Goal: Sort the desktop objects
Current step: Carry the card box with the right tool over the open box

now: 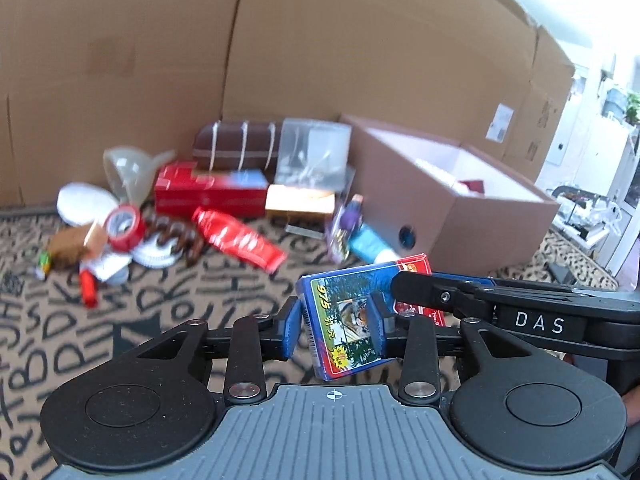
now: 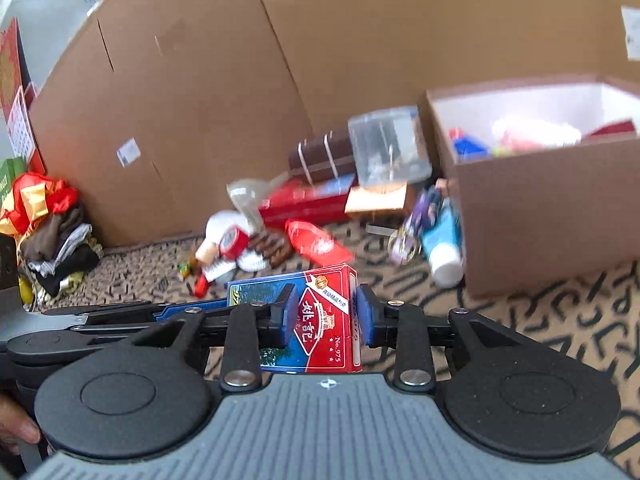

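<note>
Both my tongs, left point(image 1: 334, 330) and right point(image 2: 322, 320), grip one blue-and-red playing-card pack point(image 1: 348, 320), held above the letter-patterned tabletop point(image 1: 120, 320). Beyond lie cluttered items; farther right stands an open brown cardboard box point(image 1: 452, 200).

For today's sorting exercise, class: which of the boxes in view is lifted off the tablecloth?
The blue-and-red playing-card box, clamped by the left hand-held gripper and right hand-held gripper; the long red box lies on the cloth.
</note>
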